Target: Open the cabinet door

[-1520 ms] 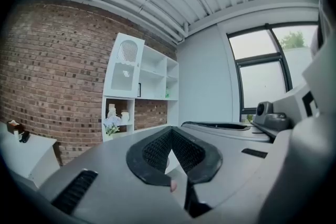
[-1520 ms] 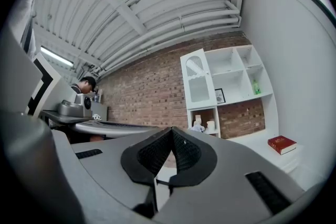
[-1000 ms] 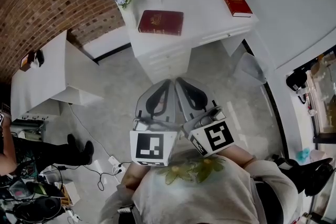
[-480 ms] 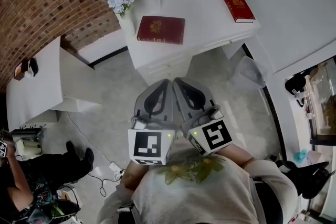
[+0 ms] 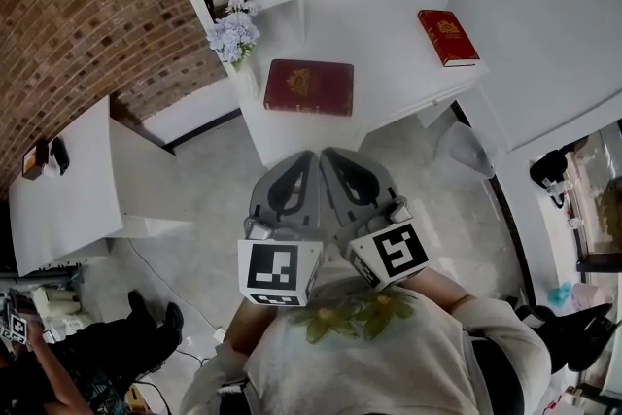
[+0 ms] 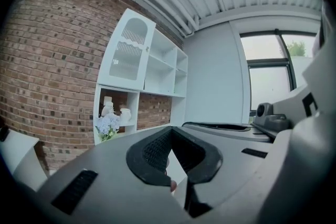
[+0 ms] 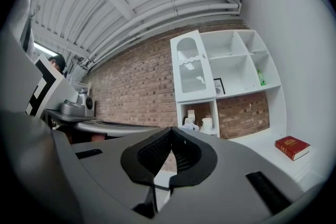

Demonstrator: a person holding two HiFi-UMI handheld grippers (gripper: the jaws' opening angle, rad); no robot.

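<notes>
The left tongs (image 5: 311,155) and right tongs (image 5: 328,154) are held closed and empty. The bench (image 5: 389,34) is now seen nearer than before, but the far cabinet door (image 7: 192,73) is not yet reached.

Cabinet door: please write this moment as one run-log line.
door closed, untouched | left tool shut, empty | right tool shut, empty

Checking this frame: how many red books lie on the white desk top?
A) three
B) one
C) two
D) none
C: the head view shows a larger dark red book lying near the flowers and a smaller red book toward the other end of the desk.
</notes>
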